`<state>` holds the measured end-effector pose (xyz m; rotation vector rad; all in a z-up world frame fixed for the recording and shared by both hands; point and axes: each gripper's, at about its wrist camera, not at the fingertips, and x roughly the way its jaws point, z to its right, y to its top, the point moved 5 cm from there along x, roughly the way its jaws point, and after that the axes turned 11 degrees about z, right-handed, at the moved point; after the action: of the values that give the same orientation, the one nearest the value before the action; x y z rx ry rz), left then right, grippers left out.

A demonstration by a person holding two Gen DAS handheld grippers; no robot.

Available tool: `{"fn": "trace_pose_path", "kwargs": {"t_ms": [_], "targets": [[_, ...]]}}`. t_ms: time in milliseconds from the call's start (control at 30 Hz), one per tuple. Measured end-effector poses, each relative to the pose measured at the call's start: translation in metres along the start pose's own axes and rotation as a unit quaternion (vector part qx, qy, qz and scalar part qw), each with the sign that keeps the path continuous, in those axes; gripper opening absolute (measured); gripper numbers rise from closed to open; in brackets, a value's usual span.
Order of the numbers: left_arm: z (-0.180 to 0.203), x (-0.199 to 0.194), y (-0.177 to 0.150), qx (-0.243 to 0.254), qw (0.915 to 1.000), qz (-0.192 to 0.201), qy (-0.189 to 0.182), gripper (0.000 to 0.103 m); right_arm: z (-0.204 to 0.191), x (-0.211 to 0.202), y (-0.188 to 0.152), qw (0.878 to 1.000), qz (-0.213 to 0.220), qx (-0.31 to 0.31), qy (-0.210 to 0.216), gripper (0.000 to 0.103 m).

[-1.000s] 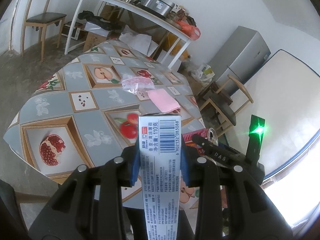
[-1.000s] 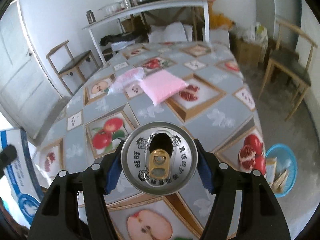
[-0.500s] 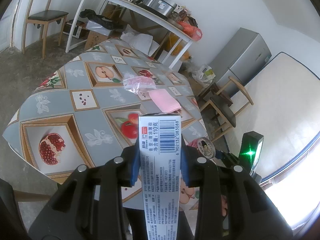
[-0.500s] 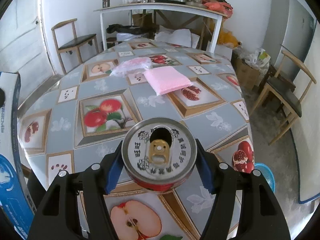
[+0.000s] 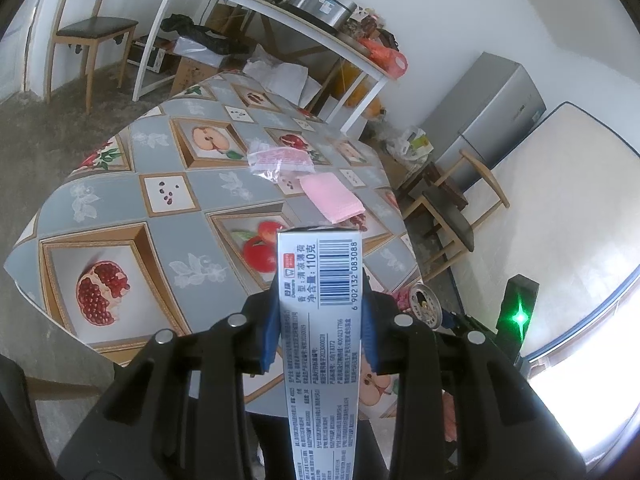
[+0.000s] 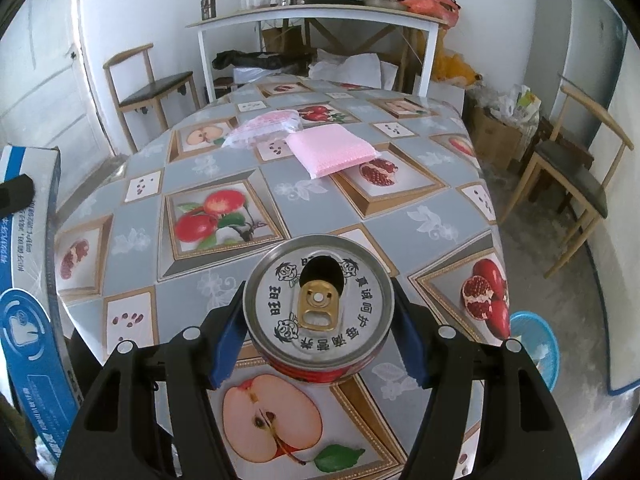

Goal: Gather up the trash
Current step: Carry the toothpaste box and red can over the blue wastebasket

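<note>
Right wrist view: an opened drink can (image 6: 319, 312) is clamped between the blue pads of the right gripper (image 6: 318, 322), its lid tipped toward the camera. Below and to the right of this claw, a blue basin (image 6: 538, 346) sits on the floor past the table (image 6: 304, 216) edge; it is judged to be the likely drop point. Any liquid left inside could be spilled through the open mouth if the can is tilted further. The round wall is held on two narrow pads only, so a slip or roll is possible.

In the left wrist view, a long printed box (image 5: 320, 320) is pinched by the left gripper (image 5: 320, 330) and juts well ahead of it. Being gripped mid-length, it could be levered loose if knocked. Ahead of both claws, a pink pad (image 6: 334, 148) and a crumpled plastic wrapper (image 6: 260, 128) lie on the table, uncollected.
</note>
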<state>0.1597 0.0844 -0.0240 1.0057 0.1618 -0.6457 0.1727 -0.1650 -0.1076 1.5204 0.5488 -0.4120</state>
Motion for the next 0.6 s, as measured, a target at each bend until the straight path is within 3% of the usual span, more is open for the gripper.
{"fn": "trace_pose_path", "kwargs": {"t_ms": [167,233,433,600], "targets": [[0.011,0.006,0.001,0.006,0.9998,-0.010,-0.017,0.031,0.026,-0.023,0.012,0.998,0.026,0.061,0.021,0.064],[0.024,0.012,0.004,0.017,0.9993,-0.015,-0.029,0.031,0.051,-0.044,0.020,0.995,0.051,0.090,0.010,0.064],[0.098,0.040,0.009,0.066,0.9918,-0.043,-0.101,0.031,0.163,-0.125,0.017,0.973,0.120,0.168,-0.105,0.064],[0.175,0.070,0.002,0.099,0.9792,-0.074,-0.162,0.031,0.260,-0.184,-0.035,0.936,0.131,0.256,-0.204,0.064]]}}
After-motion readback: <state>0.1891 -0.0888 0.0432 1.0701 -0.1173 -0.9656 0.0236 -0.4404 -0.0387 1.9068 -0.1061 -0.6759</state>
